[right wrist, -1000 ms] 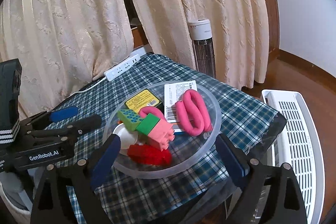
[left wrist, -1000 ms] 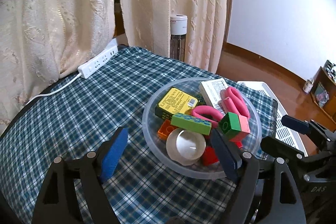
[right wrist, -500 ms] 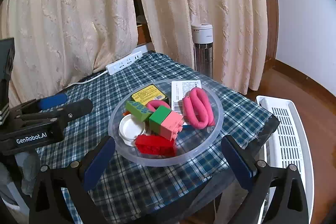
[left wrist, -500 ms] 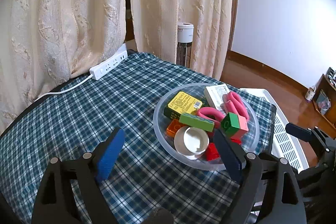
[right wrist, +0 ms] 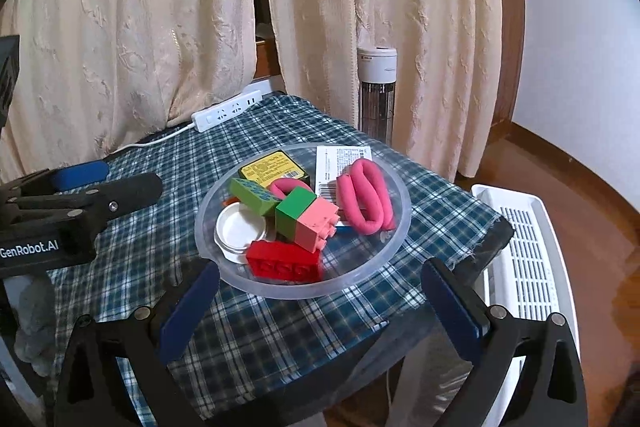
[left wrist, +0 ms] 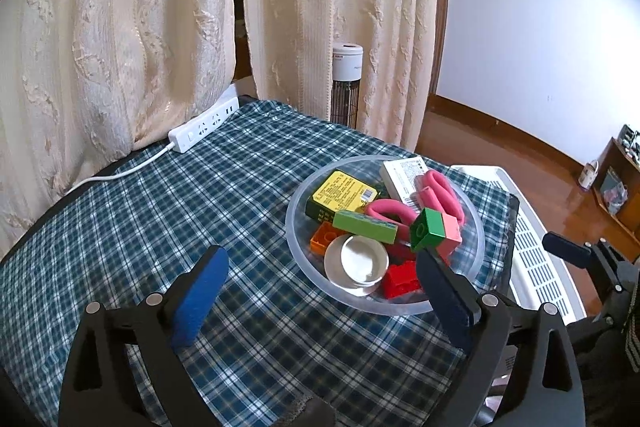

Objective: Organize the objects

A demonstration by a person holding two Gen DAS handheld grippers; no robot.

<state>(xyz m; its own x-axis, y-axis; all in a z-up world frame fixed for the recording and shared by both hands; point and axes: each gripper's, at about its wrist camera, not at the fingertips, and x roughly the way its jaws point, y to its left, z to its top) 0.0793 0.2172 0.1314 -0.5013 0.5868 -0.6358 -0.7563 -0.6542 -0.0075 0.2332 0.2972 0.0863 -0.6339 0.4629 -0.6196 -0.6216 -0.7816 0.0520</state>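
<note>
A clear plastic bowl stands on the plaid tablecloth near the table's right corner. It holds a red brick, a green-and-pink block, a green brick, an orange brick, a white lid, pink foam loops, a yellow box and a white packet. My left gripper hovers short of the bowl's near-left side, its jaws opening with nothing gripped. My right gripper hangs before the bowl's near rim, open and empty.
A white power strip with its cord lies at the table's back edge under cream curtains. A white tower heater stands behind the table. A white slatted unit sits on the wooden floor to the right, beyond the table's edge.
Both grippers have drawn back from the bowl, which now looks smaller and farther. The jaws of both stand wider apart than before. The bowl's contents have not shifted.
</note>
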